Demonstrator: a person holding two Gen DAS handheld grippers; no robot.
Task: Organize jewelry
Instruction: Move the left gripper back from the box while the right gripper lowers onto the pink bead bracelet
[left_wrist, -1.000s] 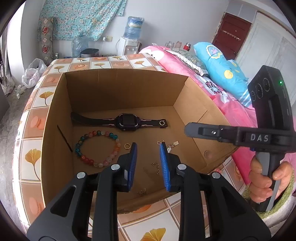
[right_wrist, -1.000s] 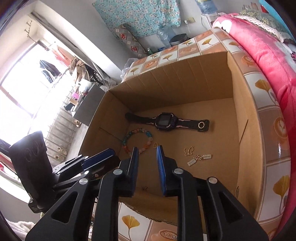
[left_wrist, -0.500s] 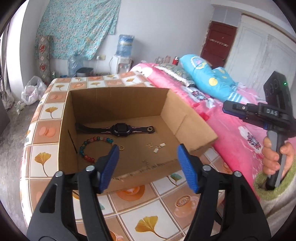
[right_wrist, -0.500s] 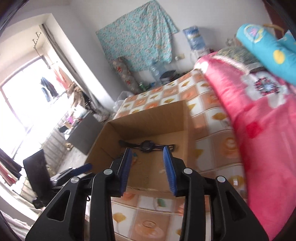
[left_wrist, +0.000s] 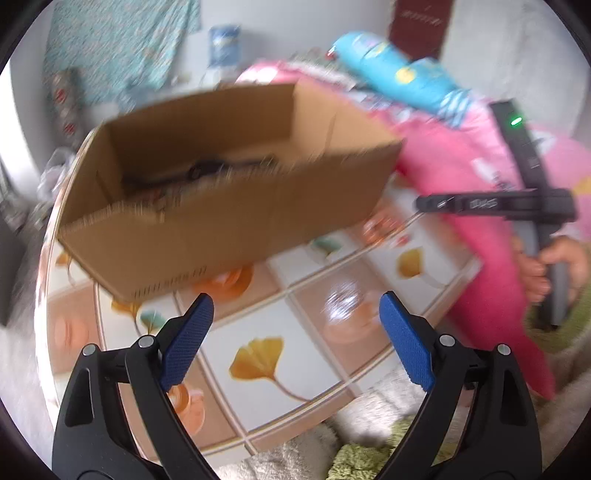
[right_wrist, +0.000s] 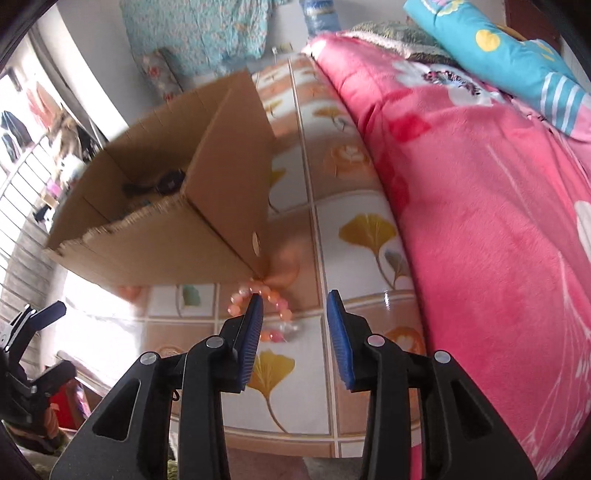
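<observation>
Left wrist view: left gripper (left_wrist: 295, 332), jaws spread wide and holding nothing, hangs over the tiled table (left_wrist: 314, 354). Beyond it stands the cardboard box (left_wrist: 229, 206), blurred, with a dark watch (left_wrist: 207, 170) dimly visible inside. The right gripper (left_wrist: 495, 203) appears at right against the pink blanket (left_wrist: 454, 158).

Right wrist view: right gripper (right_wrist: 294, 325), jaws parted and empty, hovers above the table. A pink bead bracelet (right_wrist: 271, 299) lies on the tiles at the box's (right_wrist: 177, 243) near corner, partly hidden by the left finger (right_wrist: 251, 332). The watch (right_wrist: 168, 181) lies inside the box.
</observation>
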